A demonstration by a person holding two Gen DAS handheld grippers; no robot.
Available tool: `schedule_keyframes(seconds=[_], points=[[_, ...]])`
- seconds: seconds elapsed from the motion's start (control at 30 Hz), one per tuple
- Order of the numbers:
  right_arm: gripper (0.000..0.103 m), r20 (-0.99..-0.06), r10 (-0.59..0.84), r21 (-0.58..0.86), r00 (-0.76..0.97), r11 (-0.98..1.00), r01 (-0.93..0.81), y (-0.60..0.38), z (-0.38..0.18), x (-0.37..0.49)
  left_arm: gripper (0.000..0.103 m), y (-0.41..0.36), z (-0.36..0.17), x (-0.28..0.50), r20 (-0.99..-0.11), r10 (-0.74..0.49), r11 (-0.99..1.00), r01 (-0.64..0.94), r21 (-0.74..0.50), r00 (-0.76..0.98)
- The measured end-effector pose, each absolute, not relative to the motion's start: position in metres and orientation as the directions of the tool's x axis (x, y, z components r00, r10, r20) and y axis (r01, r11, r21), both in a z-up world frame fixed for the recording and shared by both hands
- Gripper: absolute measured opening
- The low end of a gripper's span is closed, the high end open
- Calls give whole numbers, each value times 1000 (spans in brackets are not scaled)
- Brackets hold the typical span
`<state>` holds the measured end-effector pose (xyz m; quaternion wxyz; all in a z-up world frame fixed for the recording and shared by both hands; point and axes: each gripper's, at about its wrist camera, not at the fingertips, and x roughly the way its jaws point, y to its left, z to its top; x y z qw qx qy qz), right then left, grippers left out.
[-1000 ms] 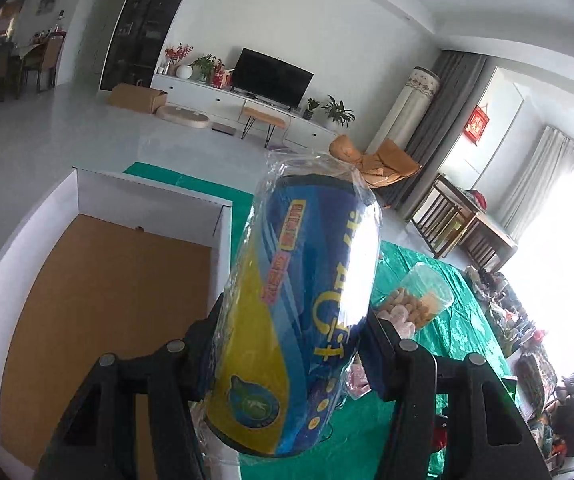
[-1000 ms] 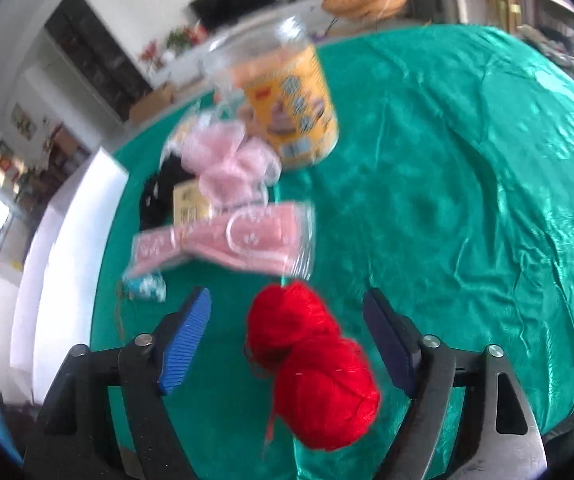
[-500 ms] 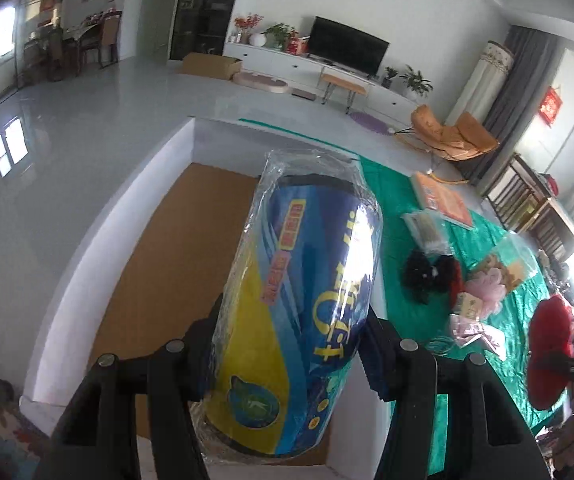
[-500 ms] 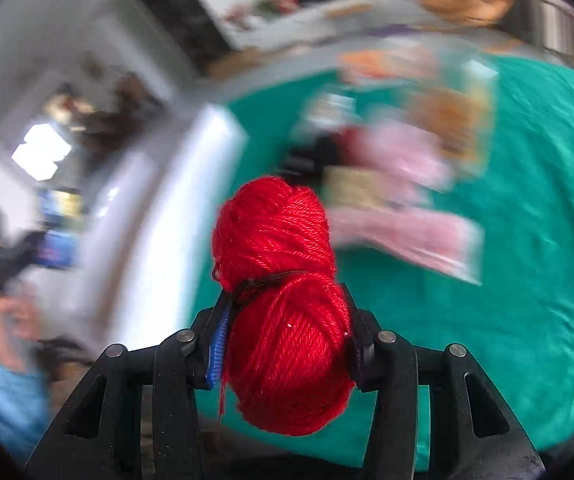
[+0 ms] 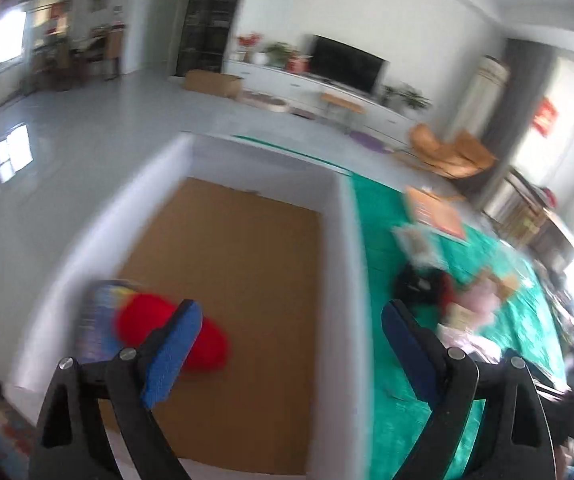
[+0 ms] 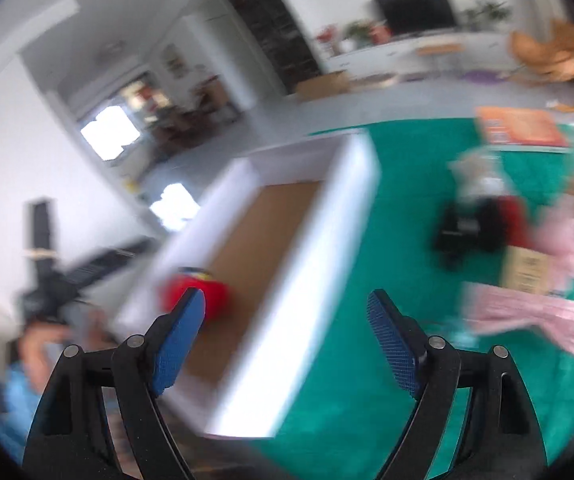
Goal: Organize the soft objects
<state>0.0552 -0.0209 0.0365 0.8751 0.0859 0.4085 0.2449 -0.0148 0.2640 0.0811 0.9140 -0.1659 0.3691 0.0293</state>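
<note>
Left gripper [image 5: 291,344]: jaws standing wide, having just been opening, gripping nothing, hanging over the white box [image 5: 345,264]. Right gripper [image 6: 287,334]: jaws likewise wide apart, having just been opening, nothing between the blue pads [image 6: 179,344], hovering above the near right wall of the same box.

Just past the left gripper's left finger, lying on the brown cardboard floor of the box: the red yarn [image 5: 207,340], near the left wall. Touching it on its left, pressing against that wall: the blue-and-yellow wrapped pack [image 5: 99,320], badly blurred. Both showing again in the right wrist view, yarn [image 6: 215,294] partly hiding behind the left pad, pack only peeking above it.

Right of the box, spreading over the green tablecloth [image 6: 399,184]: a pink packaged item [image 6: 527,316] lying nearest, then a small tan card [image 6: 527,270], a black bundle [image 6: 463,228] beside something red, a pink fluffy item [image 6: 567,240], too blurred for telling more. Farther along the cloth, resting flat: an orange packet [image 6: 521,126].

Beyond the table, standing against the far wall: a television [image 5: 345,66] on a white cabinet [image 5: 287,80], plants beside it.
</note>
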Motion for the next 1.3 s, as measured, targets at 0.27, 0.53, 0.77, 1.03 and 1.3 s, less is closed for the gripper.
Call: schedule_keyframes(seconds=[0.27, 0.53, 0.77, 1.03, 1.3], points=[[85, -833, -2, 102, 554, 982, 158, -180, -67, 63, 91, 66, 7, 3, -779, -372, 928, 227, -296, 505], [85, -829, -156, -7, 537, 963, 270, -223, -98, 64, 91, 39, -91, 49, -859, -134, 991, 70, -114, 495], [88, -819, -154, -3, 553, 964, 265, -227, -104, 69, 97, 52, -98, 90, -814, -89, 995, 16, -97, 574], [91, -820, -155, -6, 551, 965, 262, -225, -105, 72, 103, 44, -104, 99, -814, -21, 1000, 22, -10, 581], [91, -820, -155, -6, 551, 965, 263, -222, -105, 71, 103, 44, -105, 99, -814, -20, 1000, 22, -9, 581]])
